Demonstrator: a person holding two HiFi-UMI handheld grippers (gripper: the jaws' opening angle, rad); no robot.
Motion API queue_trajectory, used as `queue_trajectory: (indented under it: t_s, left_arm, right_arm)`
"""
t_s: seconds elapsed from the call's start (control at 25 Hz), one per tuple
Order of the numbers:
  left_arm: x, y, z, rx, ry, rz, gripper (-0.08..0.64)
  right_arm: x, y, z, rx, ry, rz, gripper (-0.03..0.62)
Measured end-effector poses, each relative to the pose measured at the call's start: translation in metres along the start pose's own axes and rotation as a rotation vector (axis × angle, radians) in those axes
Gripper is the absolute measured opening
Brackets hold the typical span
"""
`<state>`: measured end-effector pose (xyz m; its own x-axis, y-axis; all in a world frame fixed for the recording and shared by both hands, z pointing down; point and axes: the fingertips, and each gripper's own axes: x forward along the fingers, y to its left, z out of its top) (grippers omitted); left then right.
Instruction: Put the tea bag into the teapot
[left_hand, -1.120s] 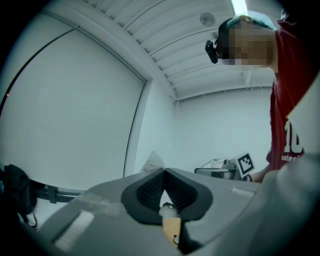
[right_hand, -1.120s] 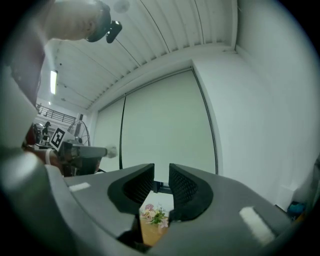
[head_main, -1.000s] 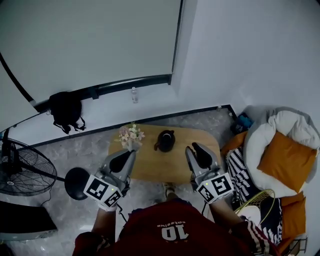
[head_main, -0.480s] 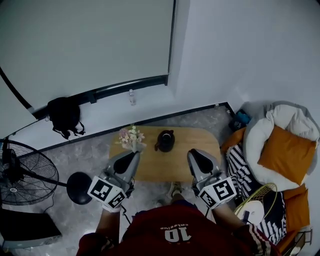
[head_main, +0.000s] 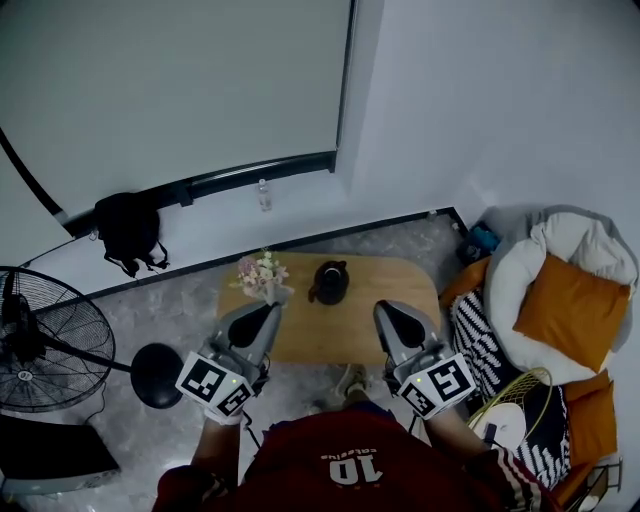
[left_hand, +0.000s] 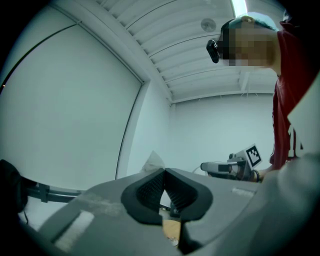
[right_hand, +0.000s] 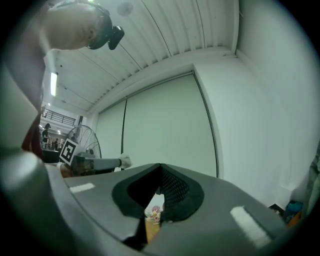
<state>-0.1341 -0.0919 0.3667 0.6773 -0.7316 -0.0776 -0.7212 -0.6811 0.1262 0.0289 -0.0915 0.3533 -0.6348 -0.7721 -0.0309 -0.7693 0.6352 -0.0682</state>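
Note:
A black teapot (head_main: 331, 282) stands at the far middle of a low wooden table (head_main: 320, 338). My left gripper (head_main: 268, 310) hovers over the table's near left part, and its jaws are shut on a small white tea bag (left_hand: 154, 161) that sticks out past the tips. From the right gripper view the same white tea bag (right_hand: 124, 161) shows at that gripper's tip. My right gripper (head_main: 388, 308) hangs over the near right part of the table, jaws shut (right_hand: 160, 169) with nothing in them. Both point level, short of the teapot.
A vase of pink flowers (head_main: 262, 272) stands on the table's left, just beyond the left gripper. A floor fan (head_main: 45, 335) is at the left, a black bag (head_main: 128, 228) by the wall, and a round chair with an orange cushion (head_main: 570, 300) at the right.
The right gripper has drifted slightly across the table's near edge. The left gripper keeps its place and its grip. The head view has shifted a little.

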Motion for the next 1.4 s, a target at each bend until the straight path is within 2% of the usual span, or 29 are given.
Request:
queue_trajectory:
  t_s: [0.16, 0.36, 1.0, 1.4]
  left_arm:
    - [0.002, -0.006, -0.001, 0.004, 0.005, -0.007, 0.003]
    - [0.005, -0.012, -0.005, 0.01, 0.018, -0.022, 0.003]
    - [0.035, -0.015, -0.027, 0.036, 0.084, -0.067, 0.003]
    - [0.076, -0.008, -0.044, 0.13, 0.151, -0.095, 0.003]
  right_arm:
    - [-0.005, -0.006, 0.001, 0.028, -0.007, -0.007, 0.005]
    - [-0.01, -0.003, -0.001, 0.033, -0.008, 0.023, 0.005]
    - [-0.018, -0.023, -0.004, 0.046, -0.002, -0.015, 0.005]
    - [-0.005, -0.055, -0.009, 0.073, -0.007, -0.026, 0.003]
